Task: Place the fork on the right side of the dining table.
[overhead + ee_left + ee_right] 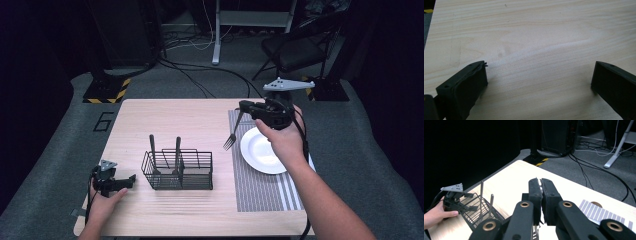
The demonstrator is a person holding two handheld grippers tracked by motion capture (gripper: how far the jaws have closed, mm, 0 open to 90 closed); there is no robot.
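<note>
My right gripper [243,106] hovers over the back of the table, shut on the handle of a silver fork [231,137]. The fork hangs tines down above the left edge of the striped placemat [260,192], just left of the white plate [262,150]. In the right gripper view the pads [535,190] press together on a thin strip of the fork's metal [540,185]. My left gripper [131,179] rests at the front left of the table, open. Its jaws stand wide apart over bare wood in the left gripper view, with nothing between them [539,80].
A black wire basket [177,172] stands mid-table with two dark utensil handles [152,147] upright in it; it is also in the right gripper view [477,212]. Beyond the table's far edge lie cables, a chair and stand legs on grey floor.
</note>
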